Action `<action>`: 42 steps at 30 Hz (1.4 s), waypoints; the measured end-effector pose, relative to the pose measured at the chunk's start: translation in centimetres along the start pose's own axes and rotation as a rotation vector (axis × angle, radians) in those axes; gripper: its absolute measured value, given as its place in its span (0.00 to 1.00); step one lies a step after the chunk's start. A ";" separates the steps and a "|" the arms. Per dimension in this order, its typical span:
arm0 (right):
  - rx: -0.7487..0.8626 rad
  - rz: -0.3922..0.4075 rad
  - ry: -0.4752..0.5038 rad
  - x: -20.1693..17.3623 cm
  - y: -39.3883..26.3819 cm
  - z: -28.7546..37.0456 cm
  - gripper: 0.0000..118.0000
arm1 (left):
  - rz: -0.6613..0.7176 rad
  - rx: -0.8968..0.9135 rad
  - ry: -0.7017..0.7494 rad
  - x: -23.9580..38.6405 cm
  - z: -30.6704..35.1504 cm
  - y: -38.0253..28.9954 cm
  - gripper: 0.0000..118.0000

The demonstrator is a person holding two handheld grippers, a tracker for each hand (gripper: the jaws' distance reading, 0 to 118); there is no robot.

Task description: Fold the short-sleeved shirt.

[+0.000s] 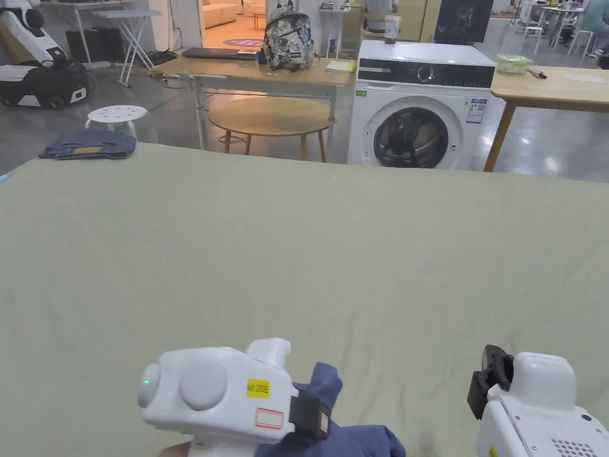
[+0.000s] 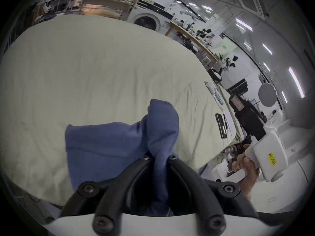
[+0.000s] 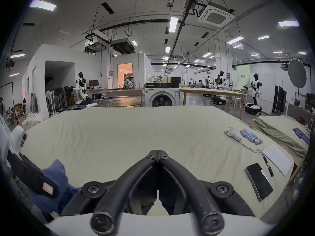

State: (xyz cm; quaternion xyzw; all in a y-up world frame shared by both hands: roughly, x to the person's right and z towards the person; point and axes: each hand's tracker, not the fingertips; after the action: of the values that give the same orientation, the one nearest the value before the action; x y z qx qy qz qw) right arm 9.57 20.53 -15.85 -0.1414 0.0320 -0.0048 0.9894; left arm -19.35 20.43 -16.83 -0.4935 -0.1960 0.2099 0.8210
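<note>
Two white tools sit at the bottom of the head view, over a wide pale green sheet that covers the bench (image 1: 297,238). Beyond its far edge stand a washing machine (image 1: 419,113), a round wooden table (image 1: 270,116) and a backpack (image 1: 288,38); a folded pile of denim (image 1: 89,144) lies at the upper left corner of the sheet. The left tool (image 1: 315,416) is at lower centre, body level and pointing right, with the blue shirt (image 1: 339,440) bunched at its tip. The right tool (image 1: 490,381) is in the lower right corner, apart from the shirt; from here I cannot tell how its jaws stand.

The left gripper view has the left tool (image 2: 159,158) pinching a fold of the shirt (image 2: 119,142) between both jaws at lower centre. The cloth rises in a peak above the tips and spreads left over the sheet. At the right edge a hand (image 2: 243,163) grips the handle of the other white device.

The right gripper view shows the right tool (image 3: 158,155) with its jaws pressed together on nothing, held level above bare sheet. The shirt (image 3: 54,180) is at lower left. On the right side of the sheet lie a phone (image 3: 259,183), a sheet of paper (image 3: 277,159), a row of blue cells (image 3: 251,138) and a small white handset (image 3: 232,135).
</note>
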 end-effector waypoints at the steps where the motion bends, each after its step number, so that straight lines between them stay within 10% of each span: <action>1: -0.004 0.001 -0.004 0.1 -0.1 0.0 0.00 | -0.008 -0.014 0.003 0.2 -1.0 0.0 0.04; 10: -0.027 -0.005 -0.023 0.8 -0.6 -0.1 0.00 | 0.020 -0.099 0.067 0.8 -6.7 -1.5 0.04; 19: -0.036 -0.002 -0.015 0.8 -0.6 0.0 0.00 | 0.031 -0.039 -0.041 0.9 -3.2 -1.2 0.47; 24: -0.038 -0.010 -0.016 1.0 -0.6 0.1 0.00 | 0.029 0.007 -0.085 -0.1 -2.1 -0.1 0.48; 26: -0.040 -0.015 -0.016 1.1 -0.6 0.2 0.00 | 0.032 0.001 -0.063 -0.5 -3.0 -0.1 0.44; 29: -0.041 -0.018 -0.020 1.2 -0.7 0.2 0.00 | 0.058 -0.052 -0.054 -1.6 -6.0 -0.7 0.13; 42: -0.032 -0.016 -0.016 0.9 -0.5 0.1 0.00 | 0.119 -0.116 -0.102 -2.7 -11.4 -2.3 0.00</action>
State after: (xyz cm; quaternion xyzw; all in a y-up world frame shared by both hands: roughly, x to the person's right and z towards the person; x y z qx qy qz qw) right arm 10.52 20.04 -15.70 -0.1576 0.0229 -0.0110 0.9872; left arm -15.21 9.72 -20.08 -0.5397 -0.2199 0.2715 0.7659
